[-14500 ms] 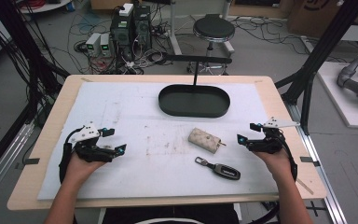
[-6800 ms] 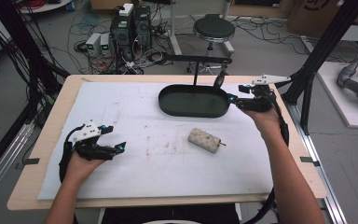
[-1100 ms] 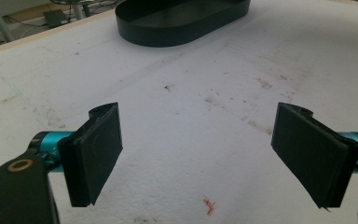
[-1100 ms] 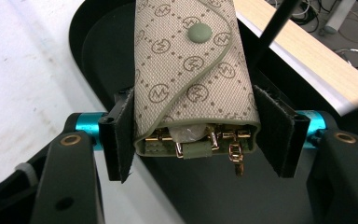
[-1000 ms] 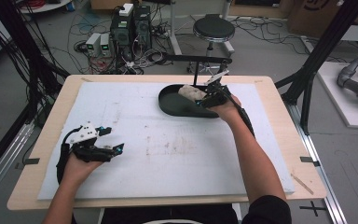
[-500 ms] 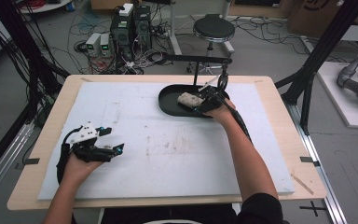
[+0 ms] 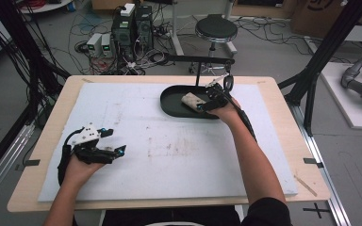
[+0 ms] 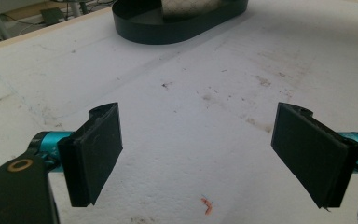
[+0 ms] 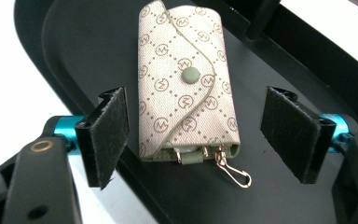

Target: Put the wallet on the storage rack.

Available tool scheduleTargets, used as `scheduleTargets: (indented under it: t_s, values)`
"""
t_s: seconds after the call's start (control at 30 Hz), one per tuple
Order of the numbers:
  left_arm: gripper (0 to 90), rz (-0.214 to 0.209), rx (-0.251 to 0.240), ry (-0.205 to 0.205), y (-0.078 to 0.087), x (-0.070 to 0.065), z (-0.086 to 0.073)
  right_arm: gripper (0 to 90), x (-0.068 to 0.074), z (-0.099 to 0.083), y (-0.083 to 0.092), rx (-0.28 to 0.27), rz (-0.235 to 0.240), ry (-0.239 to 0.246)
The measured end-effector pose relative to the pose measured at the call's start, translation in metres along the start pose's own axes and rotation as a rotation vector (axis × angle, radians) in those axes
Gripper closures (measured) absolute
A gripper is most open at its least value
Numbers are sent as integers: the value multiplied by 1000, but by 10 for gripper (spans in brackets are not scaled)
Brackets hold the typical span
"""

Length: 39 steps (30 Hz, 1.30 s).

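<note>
1. Right gripper view: the right gripper (image 9: 196, 140) has its two black padded fingers (image 9: 108, 133) standing apart, having just been opening; neither pad touches the thing between them.
2. Between those pads, in the middle of the frame, lies the beige patterned fabric key pouch with a green snap button (image 9: 186, 84), flat on the floor of the black oval plastic tray (image 9: 74, 42). A small gold clasp (image 9: 235, 172) hangs from its lower end, toward the bottom of the frame.
3. In the high view, the right gripper (image 7: 206, 102) sits over the tray (image 7: 169, 101) in the upper middle of the frame, with the pouch (image 7: 190, 100) just left of it inside the tray.
4. Left gripper view: the left gripper (image 8: 196, 158) also has its pads wide apart with nothing between them, above the stained white foam mat (image 8: 205, 79). The tray (image 8: 168, 32) sits at the top of the frame.
5. In the high view, the left gripper (image 7: 115, 143) rests at lower left on the mat (image 7: 179, 155), well apart from the tray; the mat covers the light wooden table (image 7: 283, 94).
</note>
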<state>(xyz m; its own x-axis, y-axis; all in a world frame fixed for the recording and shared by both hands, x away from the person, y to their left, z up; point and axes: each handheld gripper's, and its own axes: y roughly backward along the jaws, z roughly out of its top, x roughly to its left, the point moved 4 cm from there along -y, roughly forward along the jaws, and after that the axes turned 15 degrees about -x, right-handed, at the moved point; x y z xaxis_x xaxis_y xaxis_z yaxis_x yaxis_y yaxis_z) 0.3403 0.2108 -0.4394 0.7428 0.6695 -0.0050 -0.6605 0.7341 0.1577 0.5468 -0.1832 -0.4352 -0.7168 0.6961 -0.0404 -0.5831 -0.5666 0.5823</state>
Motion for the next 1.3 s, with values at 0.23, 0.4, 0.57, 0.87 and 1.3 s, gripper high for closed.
scheduleTargets:
  t_s: [0.23,0.4,0.57,0.87,1.3]
  values:
    - [162,0,-1,-2,0,-1,1,211,3,7,25,-16,17,-9]
    - [162,-4,-3,-4,0,-2,2,206,10,14,49,-48,43,-10]
    - [162,-7,-7,-8,0,-3,3,198,15,14,64,-35,58,-10]
    - [162,-7,-8,-10,-1,-4,4,198,27,8,98,-95,64,-23]
    - [162,-12,-1,-9,-3,-7,2,198,48,-23,128,-214,90,-19]
